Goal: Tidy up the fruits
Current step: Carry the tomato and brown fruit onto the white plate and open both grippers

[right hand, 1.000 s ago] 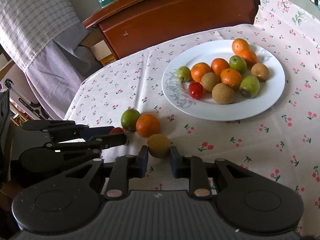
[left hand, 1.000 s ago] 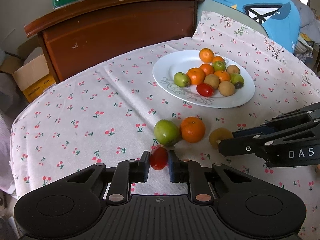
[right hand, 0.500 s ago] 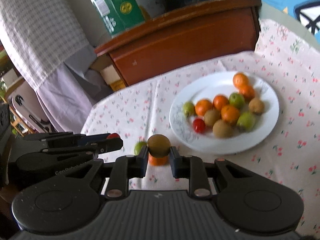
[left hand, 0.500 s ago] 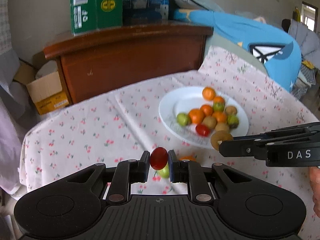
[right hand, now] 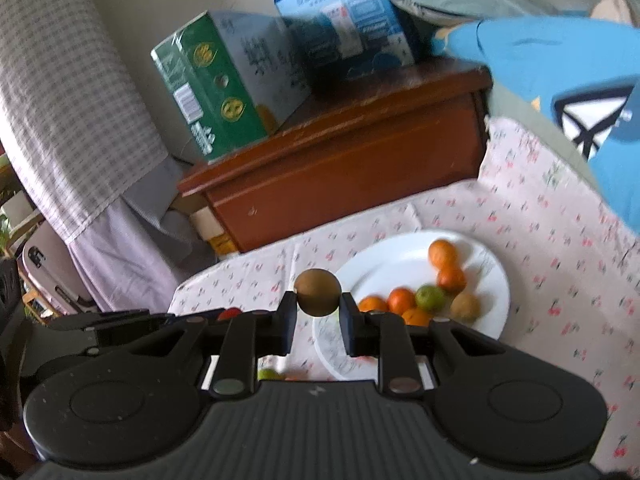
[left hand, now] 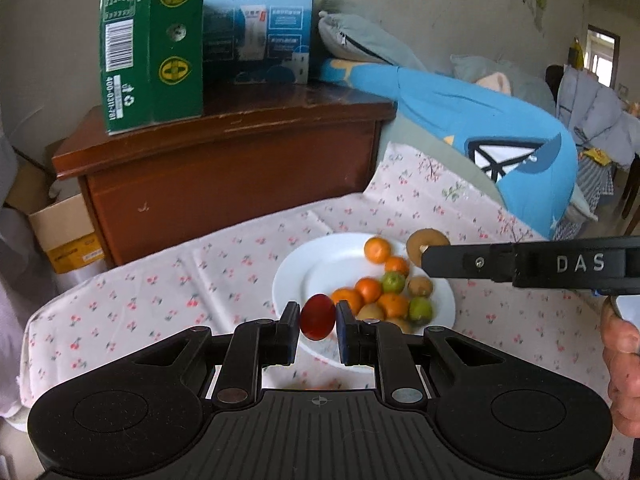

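Two grippers up above the table, each clamped on one fruit. Left gripper (left hand: 318, 322) squeezing a red tomato (left hand: 317, 317), egg-shaped, long way pointing up and down. Right gripper (right hand: 319, 312) squeezing a brown kiwi (right hand: 318, 291), nearly round, so hard to tell which way its long side points. Seen from the left, same kiwi sticking out past the right gripper's tip, with white letters "DAS" on that gripper's side and a hand (left hand: 622, 364) behind it. Just past the fingers, a white plate (left hand: 320, 272) on a cherry-print cloth (left hand: 160, 280), holding oranges (left hand: 377, 249), green fruits (left hand: 393, 282) and kiwis (left hand: 420, 286). Farther back, a brown cabinet (left hand: 224, 168). On top, a green box (left hand: 152, 44) with "80" in a drop and "400-0311-701" down its edge. Beside it, a blue box (left hand: 258, 20) with Chinese writing. Off to the right, a blue pillow (left hand: 480, 128).
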